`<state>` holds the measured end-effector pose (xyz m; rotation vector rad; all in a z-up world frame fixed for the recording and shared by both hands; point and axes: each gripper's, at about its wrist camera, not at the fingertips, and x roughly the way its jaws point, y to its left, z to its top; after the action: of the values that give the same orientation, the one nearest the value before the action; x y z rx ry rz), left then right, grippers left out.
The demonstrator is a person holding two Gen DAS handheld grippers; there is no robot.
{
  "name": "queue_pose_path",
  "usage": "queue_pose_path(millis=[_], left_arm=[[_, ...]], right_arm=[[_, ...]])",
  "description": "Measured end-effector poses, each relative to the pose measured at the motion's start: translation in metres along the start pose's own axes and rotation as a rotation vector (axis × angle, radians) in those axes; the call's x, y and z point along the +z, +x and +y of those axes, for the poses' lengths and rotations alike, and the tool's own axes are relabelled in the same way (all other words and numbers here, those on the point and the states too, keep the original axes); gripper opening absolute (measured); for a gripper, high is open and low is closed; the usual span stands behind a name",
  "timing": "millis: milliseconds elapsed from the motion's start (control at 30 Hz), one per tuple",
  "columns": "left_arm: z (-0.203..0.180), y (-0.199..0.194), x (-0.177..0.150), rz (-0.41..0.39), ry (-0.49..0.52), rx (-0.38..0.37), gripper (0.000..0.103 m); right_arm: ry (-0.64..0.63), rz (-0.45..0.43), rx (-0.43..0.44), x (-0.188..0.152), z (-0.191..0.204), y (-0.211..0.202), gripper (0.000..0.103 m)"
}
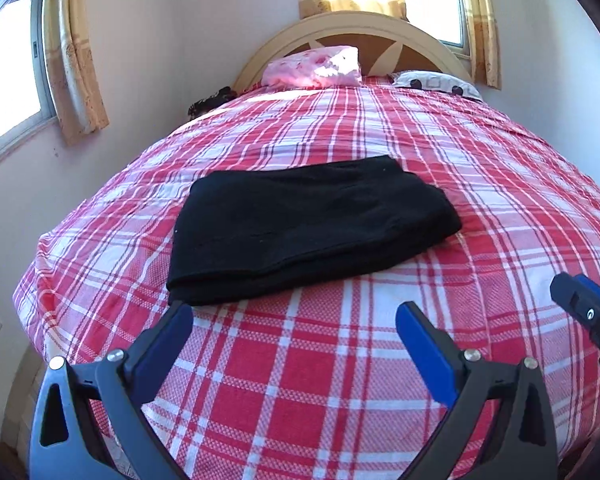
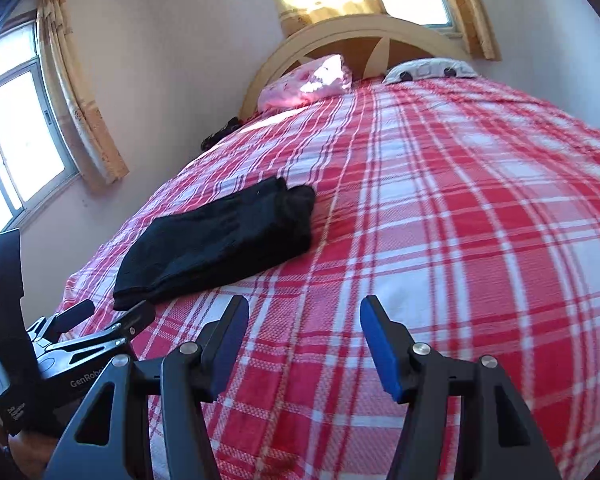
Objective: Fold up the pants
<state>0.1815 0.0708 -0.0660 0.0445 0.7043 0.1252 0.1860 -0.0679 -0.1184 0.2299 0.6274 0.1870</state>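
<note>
The black pants (image 1: pixel 308 228) lie folded into a compact rectangle on the red and white plaid bedspread (image 1: pixel 340 380). My left gripper (image 1: pixel 296 316) is open just short of the near edge of the pants, with nothing between its blue pads. In the right wrist view the folded pants (image 2: pixel 220 240) lie to the left. My right gripper (image 2: pixel 304 312) stands open over bare bedspread, to the right of the pants, holding nothing. The left gripper (image 2: pixel 112 312) shows at the lower left of that view, close to the corner of the pants. The right gripper's tip (image 1: pixel 580 300) shows at the left view's right edge.
A pink pillow (image 1: pixel 316 66) and a white patterned pillow (image 1: pixel 436 82) lie by the curved headboard (image 1: pixel 356 24). A dark item (image 1: pixel 210 104) sits at the bed's far left edge. Curtained windows (image 1: pixel 8 80) flank the walls. The bed's left edge drops near the wall.
</note>
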Motion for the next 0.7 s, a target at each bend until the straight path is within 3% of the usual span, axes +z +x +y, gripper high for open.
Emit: queue_pose_path(millis=[100, 200, 500, 700], left_arm=[[-0.001, -0.011, 0.002, -0.030, -0.005, -0.014, 0.103], [0.004, -0.018, 0.005, -0.061, -0.017, -0.005, 0.103], [0.013, -0.040, 0.012, -0.122, -0.079, 0.026, 0.103], [0.009, -0.039, 0.011, -0.122, -0.049, 0.037, 0.103]], right_arm=[[0.011, -0.042, -0.009, 0.004, -0.001, -0.017, 0.062], [0.008, -0.072, -0.026, 0.009, 0.002, -0.029, 0.073], [-0.044, -0.237, 0.011, 0.015, 0.024, -0.070, 0.074], [-0.060, -0.263, -0.010, 0.016, 0.029, -0.077, 0.074]])
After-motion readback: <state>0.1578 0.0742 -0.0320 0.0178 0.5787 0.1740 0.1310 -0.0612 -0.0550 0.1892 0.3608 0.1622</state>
